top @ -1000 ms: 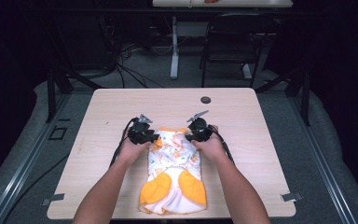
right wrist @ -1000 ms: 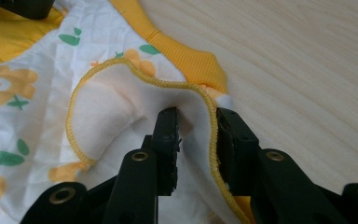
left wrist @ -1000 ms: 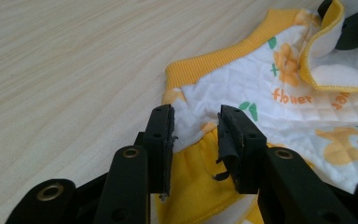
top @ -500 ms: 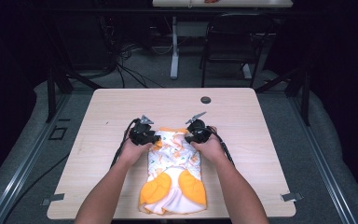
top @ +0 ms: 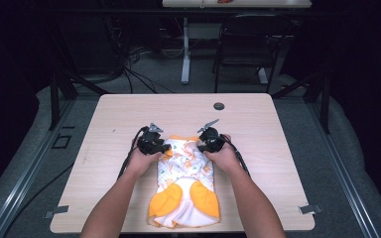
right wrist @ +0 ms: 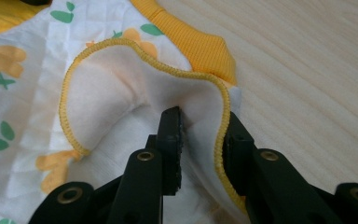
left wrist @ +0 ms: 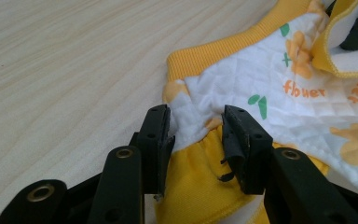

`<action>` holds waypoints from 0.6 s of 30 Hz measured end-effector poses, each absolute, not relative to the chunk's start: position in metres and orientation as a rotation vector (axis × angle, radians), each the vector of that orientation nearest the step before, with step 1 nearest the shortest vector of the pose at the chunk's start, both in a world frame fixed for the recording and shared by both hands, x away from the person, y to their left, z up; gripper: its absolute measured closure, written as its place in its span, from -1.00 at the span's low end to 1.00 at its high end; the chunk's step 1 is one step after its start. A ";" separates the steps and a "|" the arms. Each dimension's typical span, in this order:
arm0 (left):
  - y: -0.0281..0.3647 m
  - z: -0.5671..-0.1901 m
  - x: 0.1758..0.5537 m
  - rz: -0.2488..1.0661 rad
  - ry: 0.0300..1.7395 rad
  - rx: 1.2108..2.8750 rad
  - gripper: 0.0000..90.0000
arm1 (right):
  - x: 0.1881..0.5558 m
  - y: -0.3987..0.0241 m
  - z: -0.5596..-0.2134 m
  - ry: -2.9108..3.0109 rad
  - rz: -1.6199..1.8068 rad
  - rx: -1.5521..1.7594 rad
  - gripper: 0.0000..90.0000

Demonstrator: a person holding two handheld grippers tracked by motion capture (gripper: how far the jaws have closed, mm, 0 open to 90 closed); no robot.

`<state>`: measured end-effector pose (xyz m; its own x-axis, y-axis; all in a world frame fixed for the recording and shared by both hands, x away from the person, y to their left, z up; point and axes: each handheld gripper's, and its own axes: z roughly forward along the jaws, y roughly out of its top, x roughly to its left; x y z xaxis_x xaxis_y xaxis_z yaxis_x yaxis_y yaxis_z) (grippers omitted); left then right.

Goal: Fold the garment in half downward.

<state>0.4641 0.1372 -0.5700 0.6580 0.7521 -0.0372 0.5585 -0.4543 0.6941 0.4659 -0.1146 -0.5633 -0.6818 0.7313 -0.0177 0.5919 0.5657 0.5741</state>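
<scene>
A small quilted garment (top: 184,183), white with orange flower print and yellow trim, lies flat on the wooden table (top: 273,134), its yellow-patched end toward the near edge. My left gripper (top: 165,147) is at its far left corner. In the left gripper view the jaws (left wrist: 196,123) are closed on a bunch of white fabric (left wrist: 298,74) beside the yellow ribbed band. My right gripper (top: 201,145) is at the far right corner. There its jaws (right wrist: 203,123) pinch a raised flap with a yellow-stitched hem (right wrist: 98,93).
A small black round cap (top: 219,106) is set into the table near the far edge. Bare wood lies to both sides of the garment. Cables trail from both grippers toward the near edge. Beyond the table stand a chair (top: 243,44) and a desk leg (top: 185,54).
</scene>
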 end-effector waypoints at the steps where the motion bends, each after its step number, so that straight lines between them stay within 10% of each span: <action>1: 0.137 -0.570 0.464 0.362 1.011 2.182 0.36 | 0.466 -0.115 -0.563 2.546 0.793 1.100 0.61; 18: 0.137 -0.571 0.472 0.376 1.062 2.160 0.36 | 0.464 -0.122 -0.536 2.396 1.036 1.148 0.71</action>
